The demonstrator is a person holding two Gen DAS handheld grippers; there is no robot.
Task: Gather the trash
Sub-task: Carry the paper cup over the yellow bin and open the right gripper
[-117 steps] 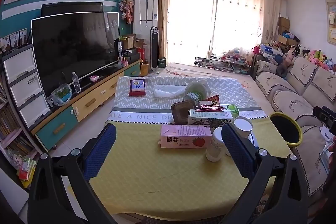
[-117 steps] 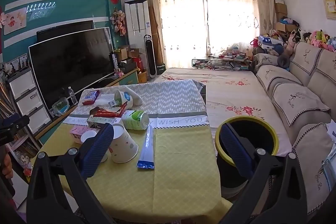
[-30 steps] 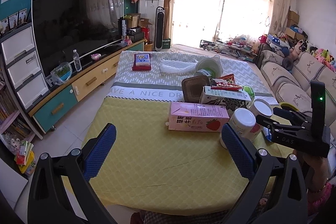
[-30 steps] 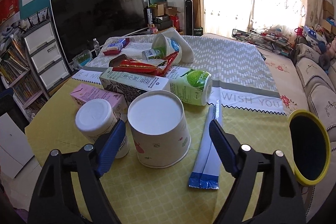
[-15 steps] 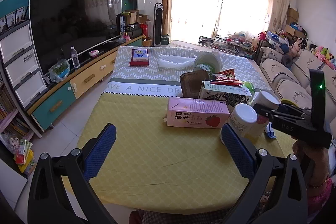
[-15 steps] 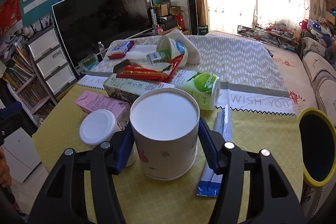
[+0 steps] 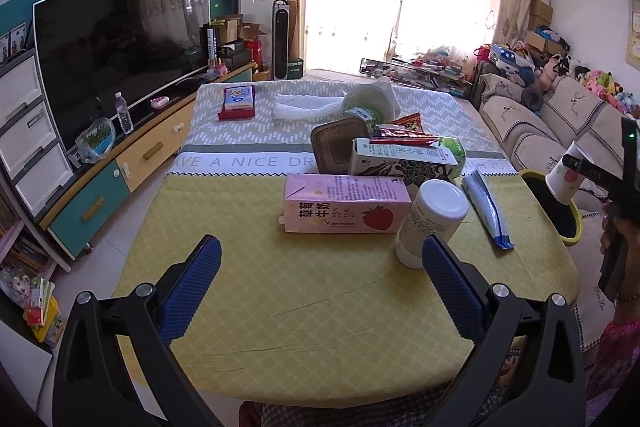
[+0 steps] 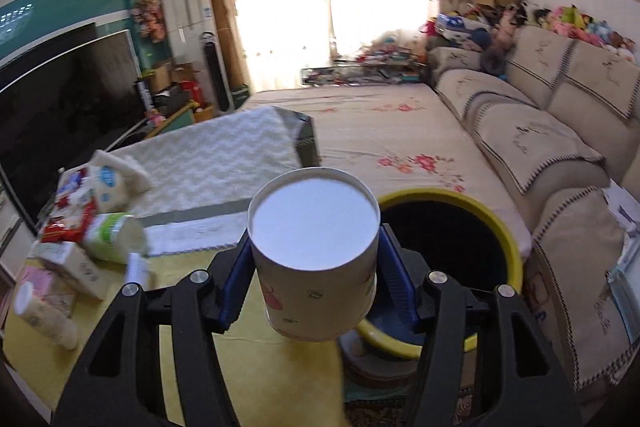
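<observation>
1. Left wrist view: the left gripper (image 7: 320, 273) fills the bottom of the frame, its blue pads spread wide with nothing between them, above the yellow tablecloth (image 7: 304, 311).
2. In the middle of the frame lies a pink strawberry milk carton (image 7: 346, 204) on its side, and a white bottle (image 7: 432, 223) stands just right of it.
3. Behind them is a heap: a patterned carton (image 7: 402, 157), a brown tub (image 7: 340, 146), a red wrapper (image 7: 404, 135) and a green-and-white cup (image 7: 366, 105) lying over.
4. A blue-and-white sachet (image 7: 486, 207) lies right of the bottle.
5. At the right edge, the right gripper (image 7: 576, 167) holds the paper cup (image 7: 566, 177) tilted above the yellow-rimmed bin (image 7: 570, 223); a hand (image 7: 618, 227) holds the tool.
6. Right wrist view: the paper cup (image 8: 316, 259) sits in the centre of the frame, clamped at both sides between the blue pads of the right gripper (image 8: 316, 283), whose jaws have just been closing.
7. The cup is white, printed with small red and green figures; its white round end faces the camera.
8. The bin (image 8: 508, 239), black inside, lies directly behind and right of the cup, beside the table's edge.
9. The remaining litter is at the left edge, blurred.
</observation>
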